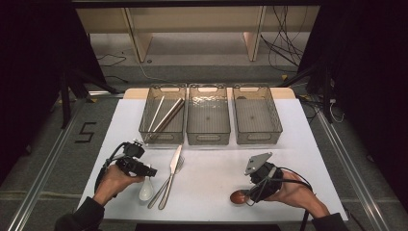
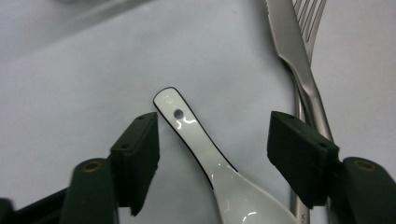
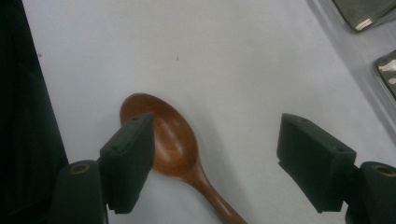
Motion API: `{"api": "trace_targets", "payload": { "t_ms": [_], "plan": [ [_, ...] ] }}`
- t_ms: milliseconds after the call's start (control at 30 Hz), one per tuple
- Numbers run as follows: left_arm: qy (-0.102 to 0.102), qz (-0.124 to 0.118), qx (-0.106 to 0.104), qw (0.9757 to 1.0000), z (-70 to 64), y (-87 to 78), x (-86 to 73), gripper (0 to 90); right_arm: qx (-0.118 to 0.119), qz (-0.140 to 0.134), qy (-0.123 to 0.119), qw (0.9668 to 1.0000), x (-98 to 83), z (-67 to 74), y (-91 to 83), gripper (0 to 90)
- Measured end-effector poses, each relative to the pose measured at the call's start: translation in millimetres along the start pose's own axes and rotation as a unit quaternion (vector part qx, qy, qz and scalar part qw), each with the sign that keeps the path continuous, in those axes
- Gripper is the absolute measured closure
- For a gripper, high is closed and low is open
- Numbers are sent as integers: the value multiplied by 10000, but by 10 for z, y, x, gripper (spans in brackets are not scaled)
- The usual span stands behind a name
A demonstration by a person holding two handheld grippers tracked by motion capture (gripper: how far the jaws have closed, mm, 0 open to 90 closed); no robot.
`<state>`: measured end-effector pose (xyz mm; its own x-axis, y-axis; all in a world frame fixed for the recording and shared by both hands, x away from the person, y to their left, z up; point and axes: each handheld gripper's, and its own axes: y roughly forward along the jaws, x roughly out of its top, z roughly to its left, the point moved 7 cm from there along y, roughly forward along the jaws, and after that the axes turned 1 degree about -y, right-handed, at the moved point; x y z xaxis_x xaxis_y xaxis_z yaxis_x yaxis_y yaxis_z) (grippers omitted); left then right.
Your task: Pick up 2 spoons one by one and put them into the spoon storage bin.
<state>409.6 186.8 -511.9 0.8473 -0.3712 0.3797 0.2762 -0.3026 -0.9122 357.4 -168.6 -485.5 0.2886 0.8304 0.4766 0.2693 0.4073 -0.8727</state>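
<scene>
While the high view looks down on the white counter (image 1: 216, 168), the left tool (image 1: 150, 171) sits just above the white ceramic spoon (image 1: 146, 189), with a knife (image 1: 172, 169) and a fork (image 1: 166, 182) lying crossed just beyond its far side, and the right tool (image 1: 246, 193) rests over the brown wooden spoon (image 1: 237, 197) near the counter's front edge. Well ahead of both tools stand three clear bins in a row; the bin (image 1: 162, 115) ahead of the left tool holds chopsticks (image 1: 166, 115). In the left gripper view, the left tool (image 2: 212, 154) is released: its jaws stand apart on either side of the white ceramic spoon's (image 2: 205, 149) handle, neither pad touching it, the handle running up between them toward its pierced end. The knife (image 2: 299, 60) and fork (image 2: 309, 18) lie just outside the right-hand jaw. In the right gripper view, the right tool (image 3: 215, 156) is also released, jaws wide, with the brown wooden spoon (image 3: 175, 144) on the counter between them, its bowl close beside the left-hand jaw and well apart from the other.
</scene>
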Motion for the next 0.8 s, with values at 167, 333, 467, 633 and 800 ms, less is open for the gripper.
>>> {"api": "trace_targets", "payload": {
  "t_ms": [167,333,467,633,800],
  "plan": [
    [54,212,-33,9998,13,63,-36,419,0,-7,22,10000,-11,-8,-8,287],
    [-8,361,-110,9993,43,102,-75,482,11,8,-8,10000,-5,-2,0,287],
    [14,498,-167,9986,44,125,-103,531,4,16,-6,10000,-5,1,2,287],
    [74,568,-277,9980,18,147,-108,576,1,26,-9,10000,-9,3,1,288],
    [158,572,-315,9977,-29,163,-105,649,-1,41,2,10000,-18,-3,4,289]
  ]
}}
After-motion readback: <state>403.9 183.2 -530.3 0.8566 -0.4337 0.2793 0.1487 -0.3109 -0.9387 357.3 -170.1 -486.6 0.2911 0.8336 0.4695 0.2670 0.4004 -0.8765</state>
